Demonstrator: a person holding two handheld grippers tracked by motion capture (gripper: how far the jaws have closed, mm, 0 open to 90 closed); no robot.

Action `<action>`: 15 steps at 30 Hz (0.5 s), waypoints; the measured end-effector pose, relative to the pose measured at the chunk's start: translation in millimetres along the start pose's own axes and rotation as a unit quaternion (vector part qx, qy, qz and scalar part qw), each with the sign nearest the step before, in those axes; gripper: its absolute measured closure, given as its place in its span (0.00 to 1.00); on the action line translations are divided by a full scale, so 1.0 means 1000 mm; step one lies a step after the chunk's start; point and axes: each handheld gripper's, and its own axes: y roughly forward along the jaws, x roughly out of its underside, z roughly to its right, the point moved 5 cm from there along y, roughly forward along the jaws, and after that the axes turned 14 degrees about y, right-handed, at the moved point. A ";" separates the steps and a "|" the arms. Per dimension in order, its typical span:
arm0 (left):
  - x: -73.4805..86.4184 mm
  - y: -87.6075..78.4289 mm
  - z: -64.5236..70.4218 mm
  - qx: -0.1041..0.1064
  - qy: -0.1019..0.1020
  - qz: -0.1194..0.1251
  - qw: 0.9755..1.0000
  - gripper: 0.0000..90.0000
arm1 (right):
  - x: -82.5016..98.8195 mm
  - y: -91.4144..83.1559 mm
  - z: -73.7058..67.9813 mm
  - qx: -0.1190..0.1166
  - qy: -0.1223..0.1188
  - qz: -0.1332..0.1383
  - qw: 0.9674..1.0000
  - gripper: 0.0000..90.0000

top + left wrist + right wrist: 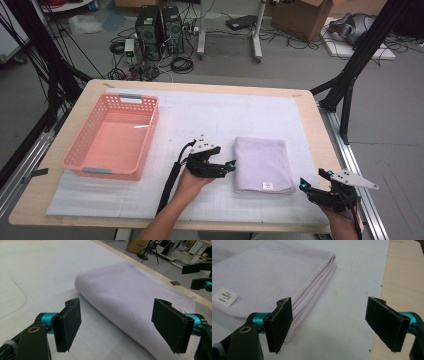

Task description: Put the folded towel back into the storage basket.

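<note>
I see a soft, matt fleece towel (263,164) on my counter (320,131) of pale wood. The pink basket (113,134) looks like glossy plastic, and the fingers (70,323) carry rough black pads.

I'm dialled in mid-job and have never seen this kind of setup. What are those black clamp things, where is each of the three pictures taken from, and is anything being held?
No robot arm here: a person holds a hand-held clamp tool in each hand. The high view looks down on the table from above the person's side. There the left gripper sits beside the left edge of a folded lilac towel, and the right gripper sits near the towel's near right corner.

The other two pictures come from cameras riding on the tools, looking out between their own two black jaws. The left gripper view faces the towel's rounded folded edge. The right gripper view faces the towel's layered corner and its small white label.

A pink basket stands on the left side of the white mat, with nothing visible inside.

Both pairs of jaws stand open; nothing is held.
</note>
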 end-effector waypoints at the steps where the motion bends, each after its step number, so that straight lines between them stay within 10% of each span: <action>1: -0.001 0.010 0.002 0.005 -0.007 -0.009 1.000 0.27 | 0.000 0.000 0.000 -0.001 0.002 -0.001 1.000 0.23; 15: 0.010 0.053 0.008 0.013 -0.053 -0.076 0.996 0.27 | 0.000 0.001 0.001 -0.005 0.002 -0.001 1.000 0.23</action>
